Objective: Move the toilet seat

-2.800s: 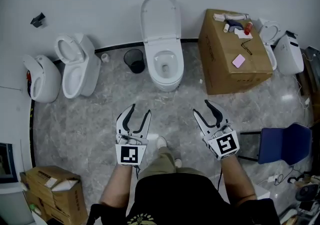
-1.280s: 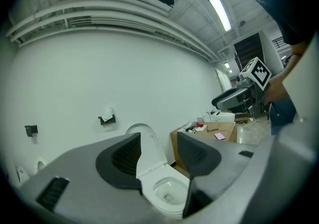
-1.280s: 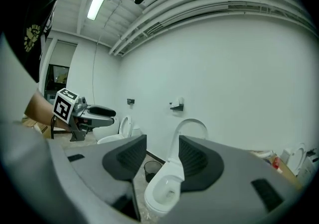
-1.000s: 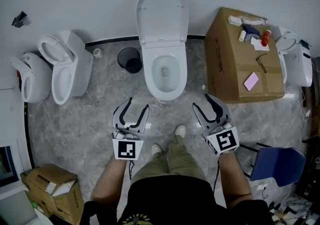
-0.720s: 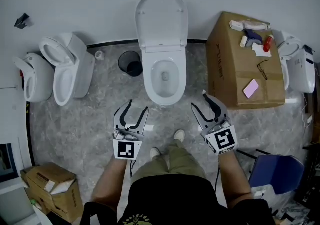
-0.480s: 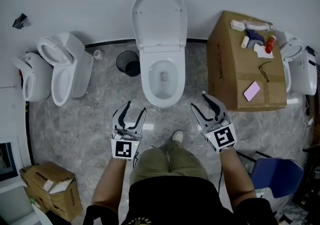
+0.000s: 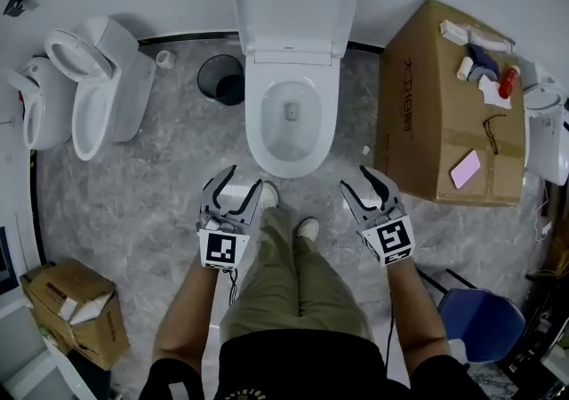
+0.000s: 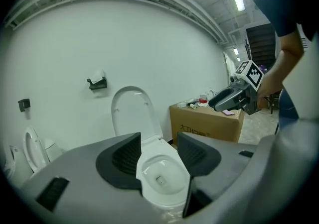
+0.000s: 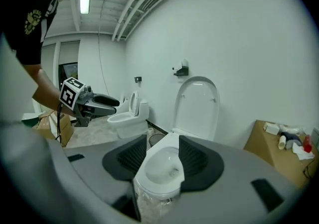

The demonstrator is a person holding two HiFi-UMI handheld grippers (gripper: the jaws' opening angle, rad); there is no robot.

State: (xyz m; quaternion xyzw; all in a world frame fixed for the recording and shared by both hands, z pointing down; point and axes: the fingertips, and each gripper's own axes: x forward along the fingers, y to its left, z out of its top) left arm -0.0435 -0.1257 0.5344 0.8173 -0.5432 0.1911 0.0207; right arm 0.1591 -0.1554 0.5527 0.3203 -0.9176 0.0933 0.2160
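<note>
A white toilet point(image 7: 292, 118) stands against the far wall with its seat and lid point(image 7: 294, 0) raised upright against the wall. The bowl point(image 8: 158, 178) shows between the left gripper's jaws, with the lid point(image 8: 131, 111) behind it. My left gripper point(image 7: 233, 195) is open, just short of the bowl's front left. My right gripper point(image 7: 369, 188) is open at the bowl's front right, nothing between its jaws. The right gripper view shows the bowl point(image 9: 162, 167) and raised lid point(image 9: 197, 104) too.
A large cardboard box point(image 7: 444, 118) with small items on top stands right of the toilet. A black bin point(image 7: 220, 79) sits at its left. Two more white toilets point(image 7: 98, 83) stand further left, another point(image 7: 548, 136) at far right. A blue chair point(image 7: 481, 324) is behind right.
The person has stepped closer to the toilet. Both grippers, still open, now sit nearer the bowl's front rim. The seat and lid stay raised.
</note>
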